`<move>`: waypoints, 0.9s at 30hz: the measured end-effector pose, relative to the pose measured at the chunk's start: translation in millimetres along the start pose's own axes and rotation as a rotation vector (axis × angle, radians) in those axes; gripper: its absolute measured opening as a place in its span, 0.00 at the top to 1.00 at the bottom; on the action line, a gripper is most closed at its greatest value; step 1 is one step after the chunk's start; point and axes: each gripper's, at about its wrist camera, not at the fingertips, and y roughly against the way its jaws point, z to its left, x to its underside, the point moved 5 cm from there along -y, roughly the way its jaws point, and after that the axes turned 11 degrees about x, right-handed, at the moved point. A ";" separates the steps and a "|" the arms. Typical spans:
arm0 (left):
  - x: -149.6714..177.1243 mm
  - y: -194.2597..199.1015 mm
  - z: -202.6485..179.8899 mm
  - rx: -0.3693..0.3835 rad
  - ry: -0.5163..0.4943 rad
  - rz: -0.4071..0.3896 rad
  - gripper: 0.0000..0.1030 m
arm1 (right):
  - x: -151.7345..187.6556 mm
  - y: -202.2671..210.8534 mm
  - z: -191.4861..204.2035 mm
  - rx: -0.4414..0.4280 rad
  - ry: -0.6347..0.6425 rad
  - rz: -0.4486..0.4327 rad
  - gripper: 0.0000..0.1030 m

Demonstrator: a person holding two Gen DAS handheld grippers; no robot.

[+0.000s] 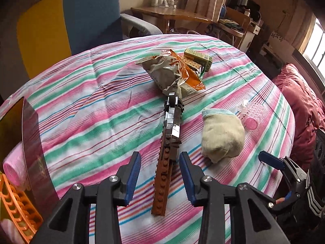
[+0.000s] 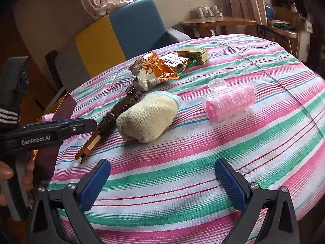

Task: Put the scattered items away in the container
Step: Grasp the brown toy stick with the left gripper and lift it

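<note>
Striped pink, green and white cloth [image 2: 182, 162] covers the round table, with a blue and yellow chair and a window behind. Scattered on it are a long brown brick-built toy [image 1: 165, 156], a rolled cream sock [image 1: 222, 135], a pink hair roller [image 2: 230, 102], an orange and grey snack bag [image 1: 172, 71] and a small green box [image 1: 200, 58]. An orange basket [image 1: 15, 207] sits at the table's left edge with a pink roll already beside or in it; I cannot tell which.

The left gripper [image 1: 160, 174] hangs over the near part of the toy, jaws apart on either side of it and not touching it as far as I can see. The right gripper [image 2: 162, 185] waits over bare cloth, jaws wide apart and holding nothing.

It looks like the toy is the next thing to lift. It is long and built of bricks, so a grip at the near end would likely let the far end droop or snap off. Better to slide forward toward its middle, come down square across its narrow width, close gently, then carry it level to the basket.
</note>
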 end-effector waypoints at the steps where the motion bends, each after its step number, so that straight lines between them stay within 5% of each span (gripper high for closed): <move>1: -4.7 -4.7 -2.4 0.004 -0.015 0.015 0.61 | 0.3 0.2 0.2 0.000 0.002 -0.001 0.00; 10: -35.1 -46.5 -1.1 0.038 -0.008 0.095 0.60 | 3.8 -0.6 6.0 0.024 0.048 -0.024 0.00; 15: -36.0 -52.9 8.4 0.043 0.021 0.081 0.80 | 4.8 -1.5 7.6 0.041 0.061 -0.038 0.00; 20: -22.0 -41.9 18.5 0.034 0.073 0.048 0.80 | 2.9 -2.1 8.8 0.058 0.052 -0.048 0.00; 27: 20.0 -13.2 23.1 0.049 0.155 0.014 0.79 | -16.7 -9.8 12.5 -0.025 -0.002 -0.008 0.00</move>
